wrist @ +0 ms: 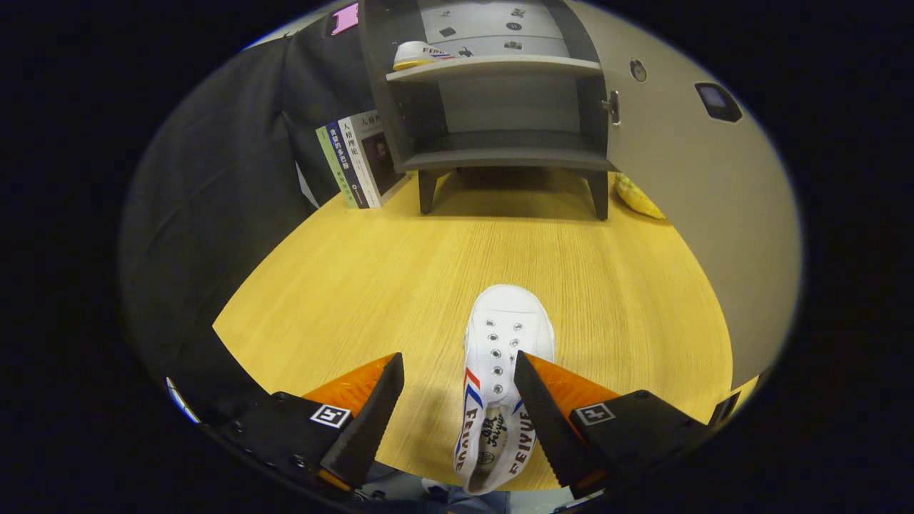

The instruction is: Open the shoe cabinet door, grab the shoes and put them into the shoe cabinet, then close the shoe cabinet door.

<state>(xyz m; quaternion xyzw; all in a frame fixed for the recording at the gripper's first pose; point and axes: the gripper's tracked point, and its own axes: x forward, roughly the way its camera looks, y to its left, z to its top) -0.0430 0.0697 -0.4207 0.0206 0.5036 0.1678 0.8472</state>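
Observation:
A white canvas shoe (pixel 508 335) with red and blue stripes lies on the wooden table (pixel 371 271), toe pointing away from me. It sits between my fingers, its right side against the right finger (pixel 543 407) and a gap left to the other finger. My gripper (pixel 458 357) is open. Beyond it, at the table's far end, the dark grey shoe cabinet (pixel 500 93) stands open with its shelves exposed. A second white shoe (pixel 418 54) rests on the upper shelf. The lower shelf (pixel 510 153) is bare. A small metal handle (pixel 612 107) shows at the cabinet's right edge.
Several books (pixel 357 160) lean against the cabinet's left side. A yellow object (pixel 638 198) lies by the cabinet's right leg. A pale grey panel (pixel 685 185) runs along the table's right side. Black cloth hangs to the left.

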